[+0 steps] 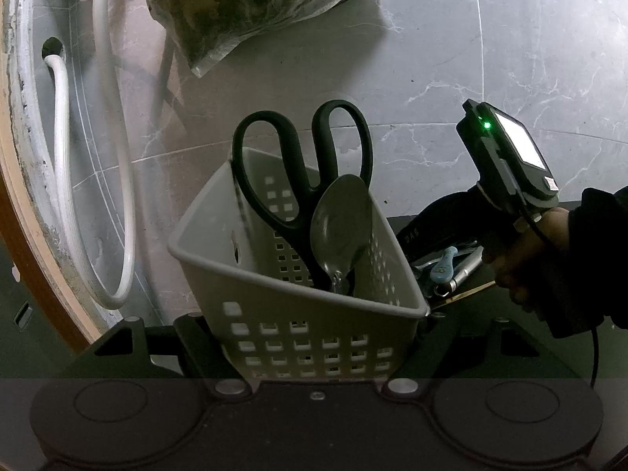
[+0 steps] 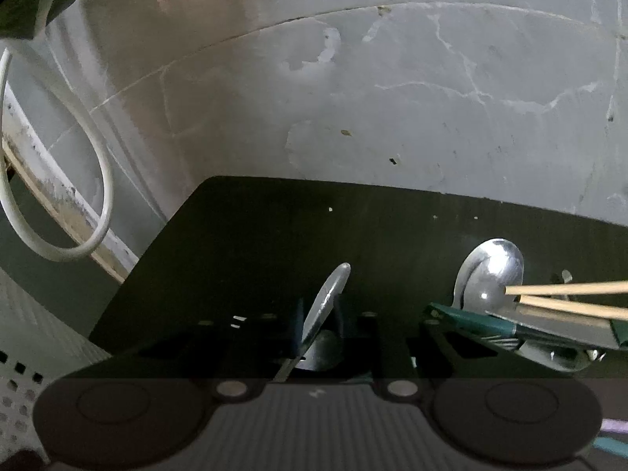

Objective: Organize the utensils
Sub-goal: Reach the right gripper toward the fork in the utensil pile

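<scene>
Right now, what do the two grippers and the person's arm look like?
Both grippers are black. In the left wrist view the right gripper has a small lit screen with a green light beside it and a thin black cable hanging below. The hand on it comes out of a black sleeve. Each wrist view shows two round discs on its gripper's base.

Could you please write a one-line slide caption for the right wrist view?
Right tool closed on a spoon above the dark counter, beside another spoon and chopsticks.
</scene>
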Tool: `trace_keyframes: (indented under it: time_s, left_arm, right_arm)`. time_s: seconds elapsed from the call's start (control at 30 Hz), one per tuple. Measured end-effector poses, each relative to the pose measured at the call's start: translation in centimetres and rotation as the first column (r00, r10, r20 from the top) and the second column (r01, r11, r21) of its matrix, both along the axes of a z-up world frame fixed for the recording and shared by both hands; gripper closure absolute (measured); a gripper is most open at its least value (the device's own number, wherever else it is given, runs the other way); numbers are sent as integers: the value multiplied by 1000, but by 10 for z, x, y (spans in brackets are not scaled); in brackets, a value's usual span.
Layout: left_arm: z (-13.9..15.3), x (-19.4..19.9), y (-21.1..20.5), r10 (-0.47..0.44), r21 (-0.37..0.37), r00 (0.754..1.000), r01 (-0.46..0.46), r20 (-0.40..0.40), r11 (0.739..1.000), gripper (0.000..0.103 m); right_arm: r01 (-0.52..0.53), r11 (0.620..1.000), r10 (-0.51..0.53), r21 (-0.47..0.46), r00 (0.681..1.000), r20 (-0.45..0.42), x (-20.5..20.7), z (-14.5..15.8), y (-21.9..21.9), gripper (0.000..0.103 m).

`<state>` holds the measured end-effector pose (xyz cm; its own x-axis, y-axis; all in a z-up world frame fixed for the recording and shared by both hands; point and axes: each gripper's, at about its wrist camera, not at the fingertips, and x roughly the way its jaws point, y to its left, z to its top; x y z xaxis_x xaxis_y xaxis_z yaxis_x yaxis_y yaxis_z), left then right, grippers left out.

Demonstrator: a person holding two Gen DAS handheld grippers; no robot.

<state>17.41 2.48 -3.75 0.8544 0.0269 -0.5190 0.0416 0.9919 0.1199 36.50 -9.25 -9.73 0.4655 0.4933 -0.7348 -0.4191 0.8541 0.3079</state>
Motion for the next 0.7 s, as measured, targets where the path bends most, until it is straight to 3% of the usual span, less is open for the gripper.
trace_keyframes:
  time_s: [0.23,0.47,0.7]
  left_arm:
    - [0,0,0,1,-1,1000,-1,0,1000,25]
    - [0,0,0,2,-2,1000,-2,1,1000,25]
    - [1,0,0,4,-3,1000,-4,3,1000,25]
  right_arm:
    - [58,996,-53,63,995,-81,6,-2,-6,93]
    - [116,985,-97,124,984,-149,9,-4,-17,93]
    - [131,967,-107,219,987,-121,-1,6,-32,94]
